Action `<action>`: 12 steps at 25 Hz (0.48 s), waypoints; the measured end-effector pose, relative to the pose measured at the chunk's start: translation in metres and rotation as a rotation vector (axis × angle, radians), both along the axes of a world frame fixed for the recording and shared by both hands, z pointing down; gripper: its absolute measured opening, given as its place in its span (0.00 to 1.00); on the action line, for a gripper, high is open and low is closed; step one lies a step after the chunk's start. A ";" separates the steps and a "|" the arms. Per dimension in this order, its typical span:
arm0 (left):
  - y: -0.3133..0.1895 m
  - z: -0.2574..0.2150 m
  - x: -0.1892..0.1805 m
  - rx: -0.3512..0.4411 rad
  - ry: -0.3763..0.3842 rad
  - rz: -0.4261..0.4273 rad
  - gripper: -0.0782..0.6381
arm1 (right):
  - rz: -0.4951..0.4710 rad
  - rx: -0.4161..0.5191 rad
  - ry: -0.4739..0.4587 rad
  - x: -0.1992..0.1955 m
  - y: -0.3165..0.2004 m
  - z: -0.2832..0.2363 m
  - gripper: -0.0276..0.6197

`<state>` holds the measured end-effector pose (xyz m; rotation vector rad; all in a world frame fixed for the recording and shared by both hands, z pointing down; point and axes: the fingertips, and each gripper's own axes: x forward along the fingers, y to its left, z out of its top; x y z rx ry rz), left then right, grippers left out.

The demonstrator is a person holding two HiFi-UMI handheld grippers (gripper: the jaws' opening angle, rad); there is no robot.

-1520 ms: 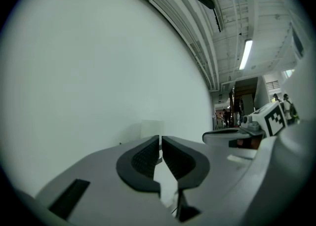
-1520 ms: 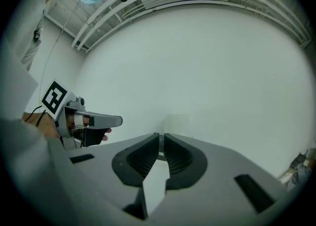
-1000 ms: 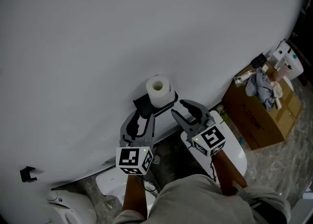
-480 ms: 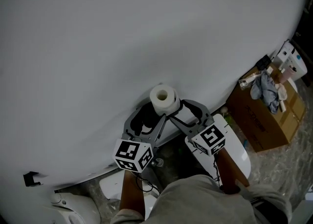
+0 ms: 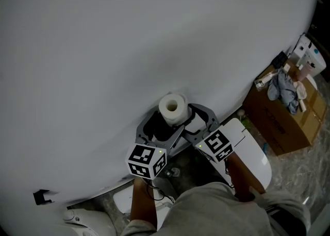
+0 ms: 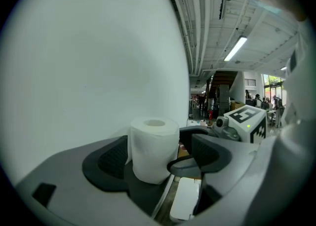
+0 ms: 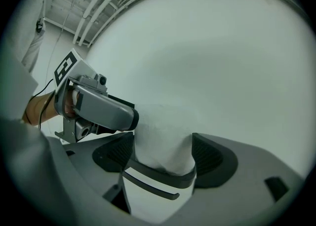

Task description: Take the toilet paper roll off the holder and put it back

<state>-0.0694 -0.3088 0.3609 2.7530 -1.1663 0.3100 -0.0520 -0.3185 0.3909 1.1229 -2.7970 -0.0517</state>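
The roll (image 5: 172, 107) stood upright at mid frame, hole up, between the jaws of your left gripper (image 5: 161, 127) and your right gripper (image 5: 188, 121), both equally near. Both sets of jaws had just been opening and stood wide, not squeezing it.

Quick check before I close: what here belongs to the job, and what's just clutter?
Job: toilet paper roll, upright on its holder; left gripper and right gripper, whose jaws have just been opening, roll between them, ungripped.
Lying about: cardboard box; cloth on top of it.
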 end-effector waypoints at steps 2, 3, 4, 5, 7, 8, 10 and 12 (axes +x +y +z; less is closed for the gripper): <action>-0.005 0.002 0.000 -0.009 -0.013 -0.003 0.66 | 0.013 -0.008 0.002 -0.001 -0.005 0.001 0.57; -0.007 0.003 0.000 -0.011 -0.021 -0.004 0.66 | 0.017 -0.013 0.003 -0.002 -0.007 0.001 0.57; -0.008 0.004 0.001 -0.011 -0.033 -0.006 0.66 | 0.020 -0.019 0.005 -0.004 -0.009 0.002 0.57; -0.010 0.004 0.002 -0.010 -0.047 -0.007 0.66 | 0.021 -0.023 0.007 -0.005 -0.011 0.002 0.57; -0.014 0.005 0.004 -0.007 -0.068 -0.009 0.66 | 0.016 -0.026 0.013 -0.008 -0.014 0.002 0.57; -0.016 0.005 0.005 -0.008 -0.073 -0.012 0.66 | 0.013 -0.026 0.016 -0.009 -0.015 0.003 0.57; -0.018 0.007 0.007 -0.012 -0.080 -0.019 0.66 | 0.008 -0.027 0.020 -0.011 -0.016 0.004 0.57; -0.019 0.009 0.006 -0.013 -0.088 -0.028 0.66 | 0.005 -0.032 0.021 -0.012 -0.016 0.005 0.57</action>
